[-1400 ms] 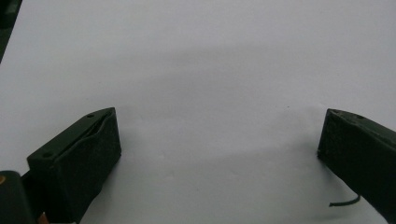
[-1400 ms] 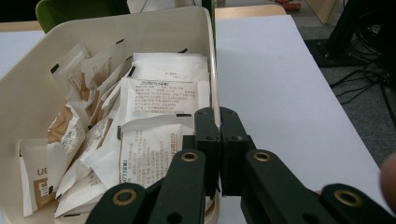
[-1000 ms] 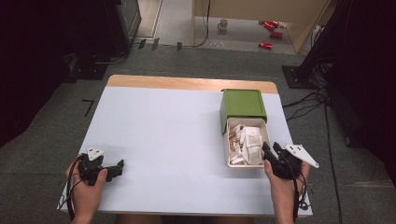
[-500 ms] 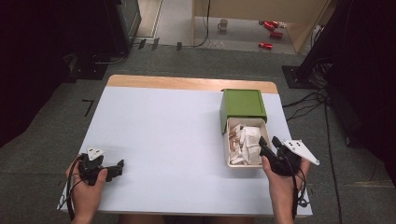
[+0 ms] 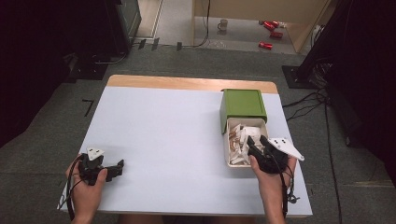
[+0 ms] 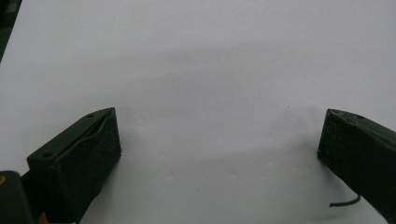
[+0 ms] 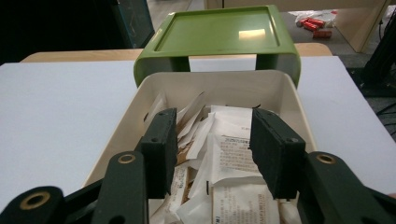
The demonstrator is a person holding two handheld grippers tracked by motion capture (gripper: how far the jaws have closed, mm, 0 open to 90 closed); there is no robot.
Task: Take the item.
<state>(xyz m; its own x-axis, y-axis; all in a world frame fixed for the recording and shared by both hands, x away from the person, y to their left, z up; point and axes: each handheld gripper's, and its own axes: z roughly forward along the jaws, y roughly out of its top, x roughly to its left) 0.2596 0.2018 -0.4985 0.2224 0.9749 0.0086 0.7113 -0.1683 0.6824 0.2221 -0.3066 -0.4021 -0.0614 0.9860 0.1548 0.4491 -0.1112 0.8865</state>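
Observation:
A cream drawer [image 5: 231, 163] [image 7: 233, 86] stands pulled out of a green box [image 5: 243, 103] [image 7: 219, 32] at the right of the white table. Several white paper packets [image 5: 243, 140] [image 7: 229, 154] fill it. My right gripper [image 5: 254, 143] [image 7: 213, 149] hovers open over the drawer's near end, its jaws set either side of the packets with nothing pinched between them. My left gripper [image 5: 119, 166] [image 6: 219, 144] rests low at the table's front left, jaws wide open over bare tabletop.
The white tabletop [image 5: 173, 140] stretches between the two hands. A wooden strip [image 5: 187, 83] runs along its far edge. Cables [image 5: 313, 100] lie on the floor at the right, and a mug [image 5: 223, 24] and red items [image 5: 271, 28] sit beyond the table.
The right gripper has moved forward and left, from beside the drawer's near right corner to over its near end. The left gripper has stayed put.

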